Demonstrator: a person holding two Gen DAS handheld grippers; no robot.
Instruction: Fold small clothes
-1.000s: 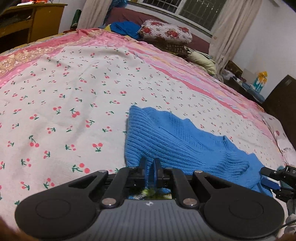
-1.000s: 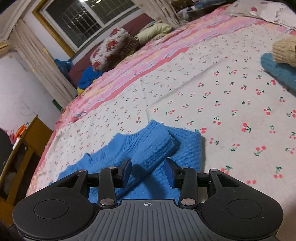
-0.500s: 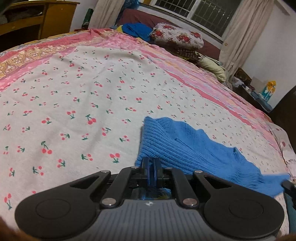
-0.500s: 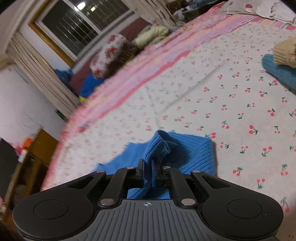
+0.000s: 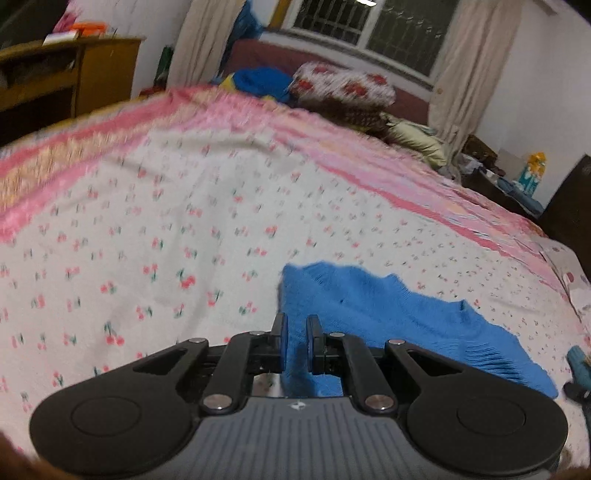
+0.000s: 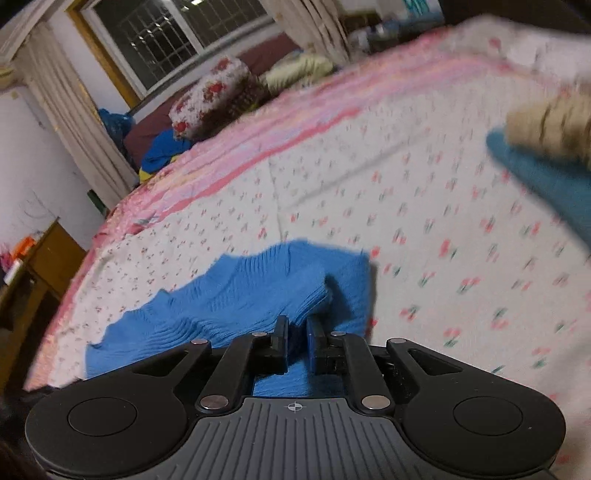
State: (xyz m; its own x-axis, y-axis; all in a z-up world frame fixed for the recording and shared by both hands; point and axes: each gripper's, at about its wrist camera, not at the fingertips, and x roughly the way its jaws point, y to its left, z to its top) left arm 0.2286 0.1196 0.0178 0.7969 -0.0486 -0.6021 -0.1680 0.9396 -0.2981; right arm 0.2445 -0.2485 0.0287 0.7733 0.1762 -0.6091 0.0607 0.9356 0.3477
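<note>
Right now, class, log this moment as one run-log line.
left gripper: shut on blue knit sweater | right gripper: shut on blue knit sweater | surface: cherry-print bedsheet | fold: unfinished

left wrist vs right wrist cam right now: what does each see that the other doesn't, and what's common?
Left wrist only: the left gripper, jaws closed on an edge of the blue knit sweater, and a yellow and teal object on dark furniture at far right.

Right wrist only: the right gripper, jaws closed on a bunched fold of the same sweater, plus a beige knit lying on a teal garment at right.

Both: the sweater, the cherry-print bedspread, the floral pillow, the window, the wooden desk.
</note>
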